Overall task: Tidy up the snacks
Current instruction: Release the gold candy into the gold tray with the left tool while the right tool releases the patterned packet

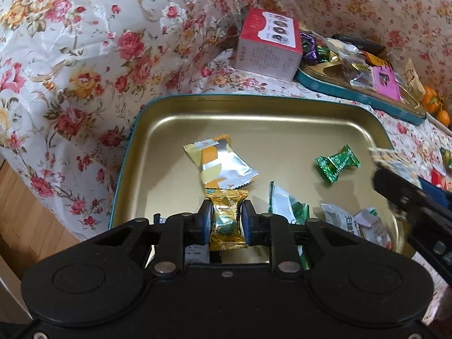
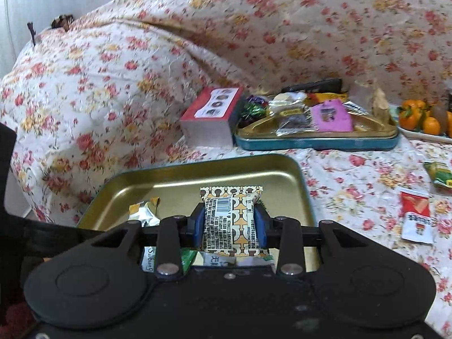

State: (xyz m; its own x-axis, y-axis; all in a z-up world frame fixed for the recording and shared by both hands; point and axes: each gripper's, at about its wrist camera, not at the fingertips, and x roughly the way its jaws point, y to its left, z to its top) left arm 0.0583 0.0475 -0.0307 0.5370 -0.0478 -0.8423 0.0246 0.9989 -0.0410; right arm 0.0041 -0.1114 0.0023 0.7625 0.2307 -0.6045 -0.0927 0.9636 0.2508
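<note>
My left gripper (image 1: 226, 218) is shut on a gold-wrapped candy (image 1: 226, 220), held just above the near part of a gold tin tray (image 1: 158, 130) with a teal rim. In the tray lie a silver-and-orange packet (image 1: 220, 161), a green candy (image 1: 337, 163), a green-white packet (image 1: 285, 206) and white packets (image 1: 356, 223). My right gripper (image 2: 231, 220) is shut on a cream-and-orange patterned snack packet (image 2: 231, 220) over the same tray (image 2: 226, 169). The right gripper's body shows at the right edge of the left wrist view (image 1: 418, 206).
A second teal tin (image 2: 316, 138) full of mixed snacks sits behind, with a red-and-white box (image 2: 212, 118) to its left. Oranges on a plate (image 2: 423, 121) stand at the far right. A red-white sachet (image 2: 415, 217) and a green packet (image 2: 440, 175) lie on the floral cloth.
</note>
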